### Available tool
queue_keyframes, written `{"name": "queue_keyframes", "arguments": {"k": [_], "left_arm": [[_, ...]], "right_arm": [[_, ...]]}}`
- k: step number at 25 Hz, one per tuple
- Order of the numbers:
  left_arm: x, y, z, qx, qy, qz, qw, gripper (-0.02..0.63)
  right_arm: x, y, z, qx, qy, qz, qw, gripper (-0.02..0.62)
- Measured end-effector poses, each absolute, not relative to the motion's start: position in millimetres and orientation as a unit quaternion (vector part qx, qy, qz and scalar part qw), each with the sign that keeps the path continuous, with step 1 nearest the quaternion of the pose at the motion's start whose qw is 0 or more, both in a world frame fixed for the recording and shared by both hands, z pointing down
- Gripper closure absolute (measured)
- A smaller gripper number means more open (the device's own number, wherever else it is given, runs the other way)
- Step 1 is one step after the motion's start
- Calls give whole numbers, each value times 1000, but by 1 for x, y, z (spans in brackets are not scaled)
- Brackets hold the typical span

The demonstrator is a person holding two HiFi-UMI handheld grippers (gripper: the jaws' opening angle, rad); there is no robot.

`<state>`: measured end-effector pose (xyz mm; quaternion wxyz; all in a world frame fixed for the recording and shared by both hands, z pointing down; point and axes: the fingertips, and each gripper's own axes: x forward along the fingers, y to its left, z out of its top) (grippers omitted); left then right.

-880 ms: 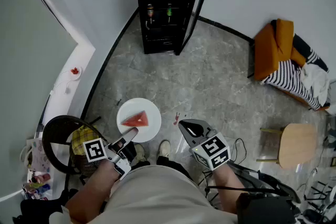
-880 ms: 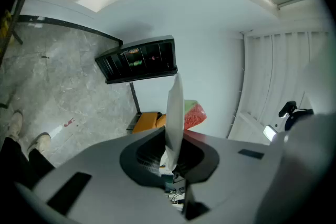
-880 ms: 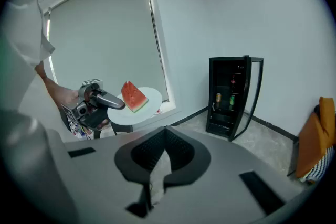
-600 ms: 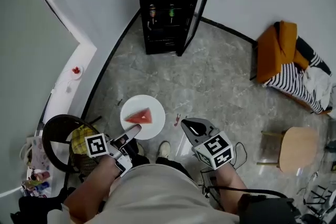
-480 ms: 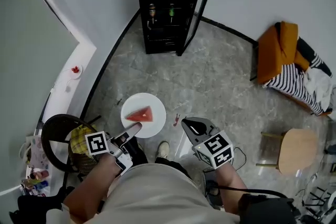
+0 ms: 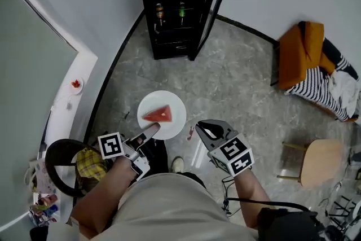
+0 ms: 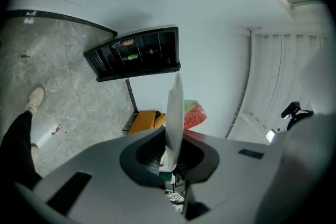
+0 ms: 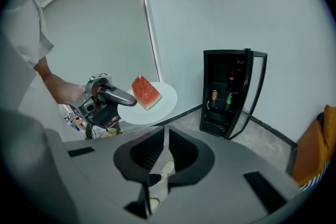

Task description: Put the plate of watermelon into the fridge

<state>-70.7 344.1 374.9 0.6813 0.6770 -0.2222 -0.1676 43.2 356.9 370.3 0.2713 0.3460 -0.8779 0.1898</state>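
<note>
Soft, even indoor light; wide-angle bend in all three views.
Head view: flat brightness, only faint shadows on the grey floor (image 6: 237,76), inside of the fridge (image 6: 175,3) dark, wall base bowed into a curve. Both gripper views are ringed by black corners. In my left gripper view the plate (image 7: 174,113) sits edge-on close to the lens, out of focus, with a small glare spot low right. In my right gripper view the pale blind (image 8: 100,34) glows behind; the foreground nearest the lens is soft.
</note>
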Motion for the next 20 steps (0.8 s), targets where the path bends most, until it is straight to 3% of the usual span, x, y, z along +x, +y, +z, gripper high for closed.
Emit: {"name": "queue_keyframes", "arguments": {"k": [6,20], "left_arm": [[-65,224,387,697,-196,-148,674,577],[-45,19,416,702,-188,-147,671,577]], "right_arm": [[33,254,368,369,-865,204,271,488],[6,69,369,377,-859,203,281,483]]}}
